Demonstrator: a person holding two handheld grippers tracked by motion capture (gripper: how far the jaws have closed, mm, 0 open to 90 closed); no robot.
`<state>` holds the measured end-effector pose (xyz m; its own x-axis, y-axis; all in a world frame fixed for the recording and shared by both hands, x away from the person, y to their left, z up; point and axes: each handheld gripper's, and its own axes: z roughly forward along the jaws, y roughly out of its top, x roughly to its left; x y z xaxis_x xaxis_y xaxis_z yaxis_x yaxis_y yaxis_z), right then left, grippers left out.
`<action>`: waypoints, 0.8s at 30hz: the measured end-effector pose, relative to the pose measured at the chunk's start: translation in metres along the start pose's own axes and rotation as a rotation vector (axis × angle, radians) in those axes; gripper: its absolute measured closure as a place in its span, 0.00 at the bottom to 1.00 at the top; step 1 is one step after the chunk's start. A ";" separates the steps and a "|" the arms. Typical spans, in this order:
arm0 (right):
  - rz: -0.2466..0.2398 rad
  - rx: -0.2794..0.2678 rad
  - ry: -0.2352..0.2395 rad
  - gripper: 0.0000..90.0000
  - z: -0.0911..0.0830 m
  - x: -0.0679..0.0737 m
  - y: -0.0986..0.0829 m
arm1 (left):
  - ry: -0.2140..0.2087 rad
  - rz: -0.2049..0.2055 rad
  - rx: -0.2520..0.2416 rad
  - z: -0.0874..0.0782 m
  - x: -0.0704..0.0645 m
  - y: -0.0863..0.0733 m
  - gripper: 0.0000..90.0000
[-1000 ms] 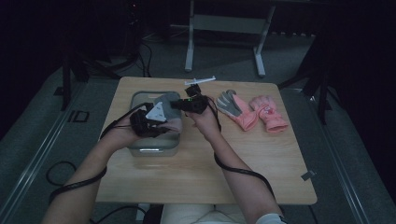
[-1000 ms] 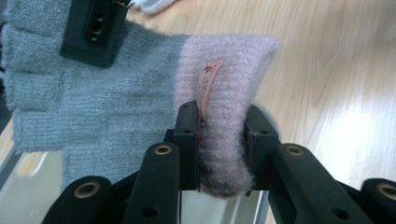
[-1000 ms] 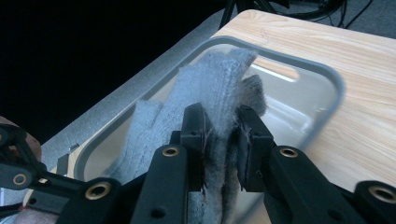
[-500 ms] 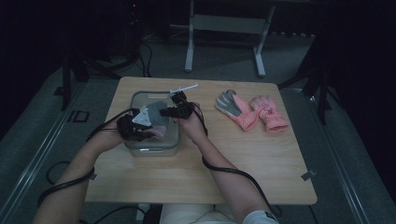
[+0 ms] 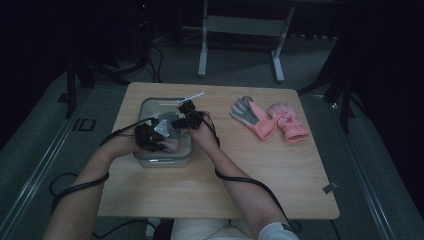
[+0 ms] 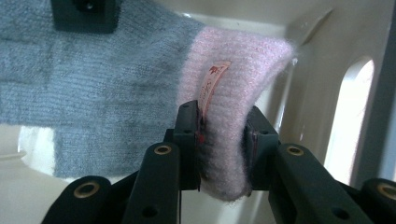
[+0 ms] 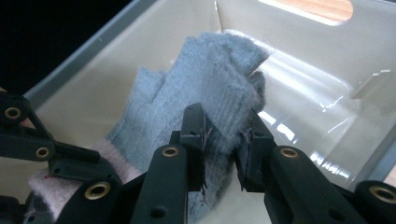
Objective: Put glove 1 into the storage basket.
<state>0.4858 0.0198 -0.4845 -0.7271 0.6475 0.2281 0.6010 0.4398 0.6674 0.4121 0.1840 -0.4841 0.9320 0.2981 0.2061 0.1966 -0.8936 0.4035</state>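
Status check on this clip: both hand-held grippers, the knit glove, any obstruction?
Left hand-held gripper shut on pink cuff of knit glove. Right hand-held gripper shut on its grey finger end. Glove held inside clear bin. Nothing in the way.

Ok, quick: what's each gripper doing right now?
Left gripper: closed on the pink cuff of the knit glove.
Right gripper: closed on the same glove's grey finger end, inside the bin.

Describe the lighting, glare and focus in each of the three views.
High view: dim, surroundings nearly black, table evenly lit, detail soft. Left gripper view: bright, the knit glove sharp, the bin wall washed out, the left tool slightly soft up close. Right gripper view: white glare streaks on the bin floor, black outside its rim, right tool crisp.
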 end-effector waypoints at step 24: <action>-0.014 0.071 -0.037 0.70 -0.005 -0.006 0.005 | -0.086 -0.022 0.072 0.022 0.008 0.010 0.56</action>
<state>0.4908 0.0149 -0.4788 -0.7237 0.6629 0.1918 0.6136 0.4909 0.6185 0.4279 0.1699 -0.4986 0.9491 0.2912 0.1197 0.2361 -0.9099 0.3411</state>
